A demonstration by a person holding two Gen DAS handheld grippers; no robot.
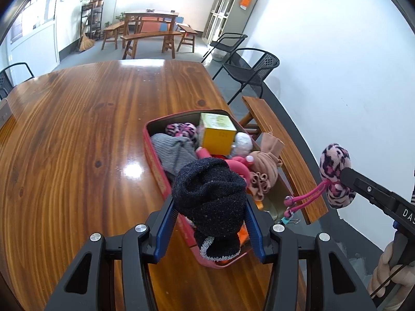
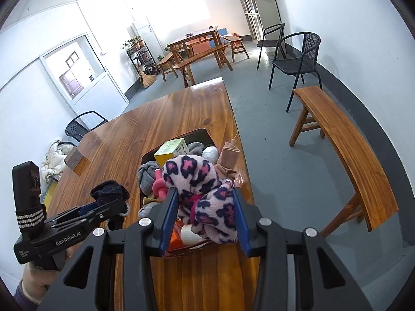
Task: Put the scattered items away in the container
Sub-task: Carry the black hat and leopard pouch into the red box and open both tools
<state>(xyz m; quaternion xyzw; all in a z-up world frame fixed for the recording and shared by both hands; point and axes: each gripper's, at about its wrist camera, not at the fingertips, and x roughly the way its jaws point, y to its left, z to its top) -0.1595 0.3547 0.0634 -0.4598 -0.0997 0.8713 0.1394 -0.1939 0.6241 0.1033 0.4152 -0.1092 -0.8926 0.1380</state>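
That red container [image 1: 155,155] near the desk [image 1: 77,142] edge is heaped already, so anything dropped on the pile could roll off over the rim to the floor, and the dangling pink cord [image 1: 308,194] could snag the wall. Left hand-held gripper [image 1: 210,223] pinches a dark knitted sock [image 1: 207,194] just above the near end. Right hand-held gripper [image 2: 205,215] is clamped on a pink leopard-print plush piece [image 2: 205,181], over the container's near right side.
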